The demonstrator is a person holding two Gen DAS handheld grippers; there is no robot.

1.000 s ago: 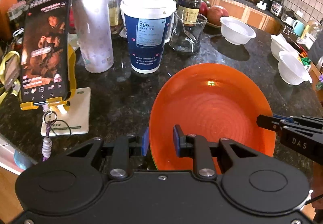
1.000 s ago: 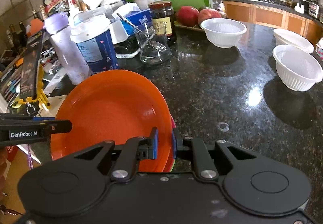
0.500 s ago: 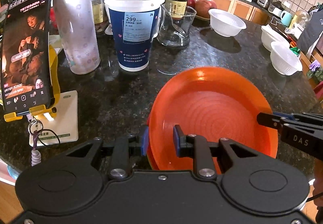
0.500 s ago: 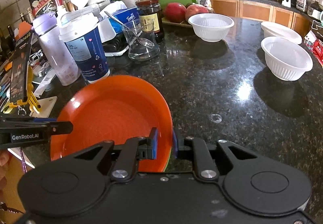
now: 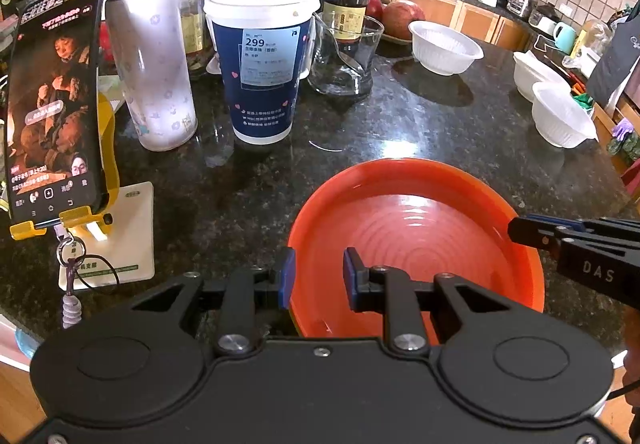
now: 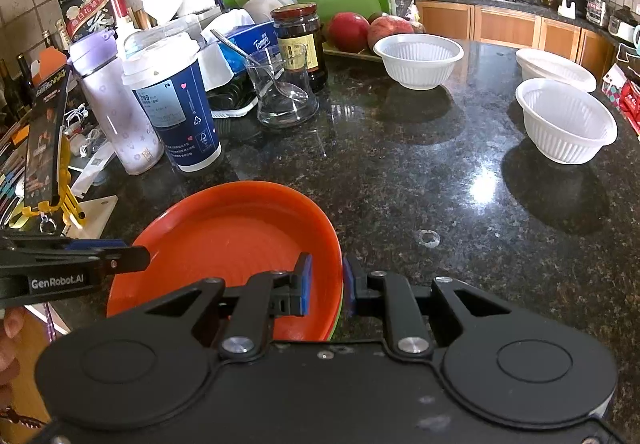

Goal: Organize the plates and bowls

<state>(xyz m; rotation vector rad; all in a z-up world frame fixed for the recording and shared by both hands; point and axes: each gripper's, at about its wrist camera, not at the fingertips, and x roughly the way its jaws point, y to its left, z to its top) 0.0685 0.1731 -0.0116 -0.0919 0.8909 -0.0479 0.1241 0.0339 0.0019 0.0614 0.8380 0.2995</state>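
An orange plate [image 5: 416, 228] [image 6: 224, 240] tops a small stack on the black stone counter [image 6: 420, 184]. A green edge [image 6: 337, 322] of a lower plate shows under it. My left gripper [image 5: 318, 276] straddles the stack's left rim and is shut on it, one pad outside and one inside. My right gripper [image 6: 326, 280] is shut on the opposite rim in the same way. Each gripper's fingers show from the side in the other view, left fingers [image 6: 136, 258] and right fingers [image 5: 520, 230]. Two white ribbed bowls [image 6: 420, 60] [image 6: 566, 124] stand apart further back.
A shallow white dish [image 6: 556, 68] sits behind the right bowl. On the left stand a paper cup [image 5: 262, 76], a lilac bottle [image 5: 148, 64], a phone on a yellow stand [image 5: 52, 104], a glass with a spoon [image 5: 344, 60] and a dark jar [image 5: 346, 4].
The orange plate's far rim has dropped, so the stack lies flatter than a second ago. Both grippers stay at the same rims.
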